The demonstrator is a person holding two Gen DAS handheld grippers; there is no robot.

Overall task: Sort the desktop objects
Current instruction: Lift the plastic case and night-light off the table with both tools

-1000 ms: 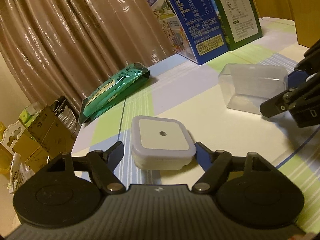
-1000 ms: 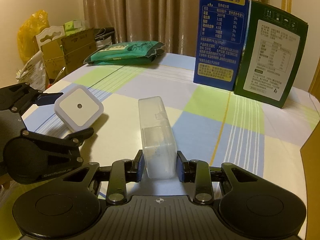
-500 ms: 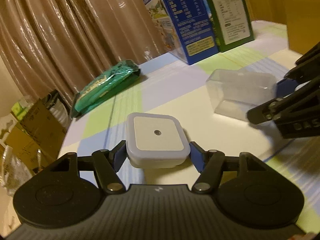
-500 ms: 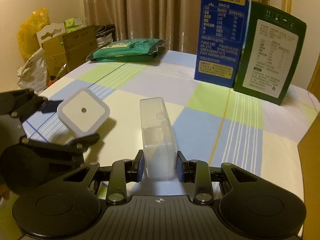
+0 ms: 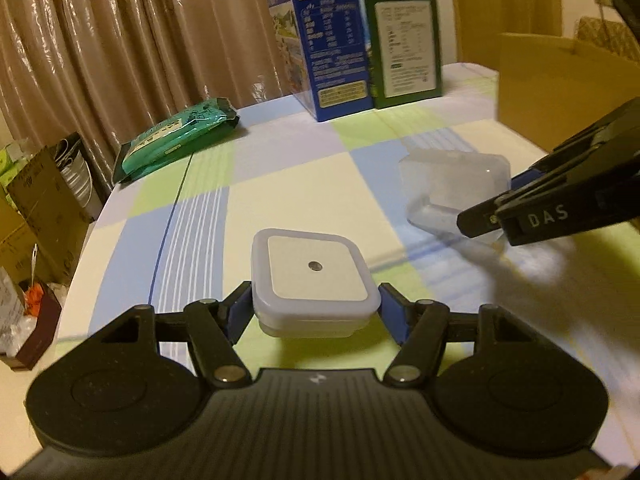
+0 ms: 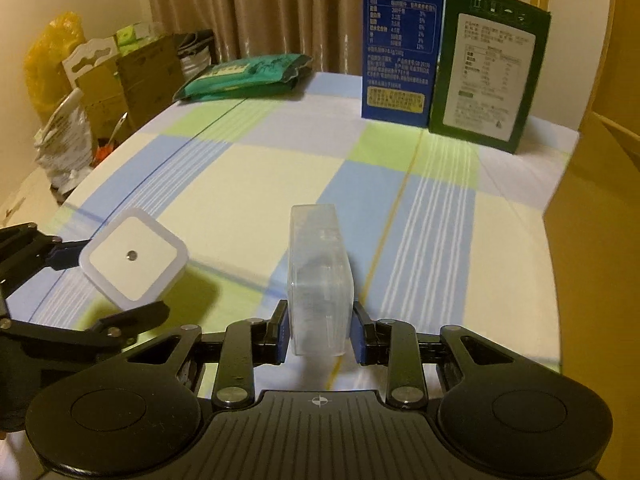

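My left gripper (image 5: 316, 312) jaws clamp the white light (image 5: 314, 280), my right gripper (image 6: 318, 338) jaws clamp the clear box (image 6: 320, 276); both held above the counter (image 6: 248, 176), light left of box.

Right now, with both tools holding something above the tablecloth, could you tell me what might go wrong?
1. The left tool grips the white square night light only by its side edges; it could slip.
2. The right tool clamps just the near end of the clear plastic box, which could pivot out.
3. The two loads hang close together and could collide.
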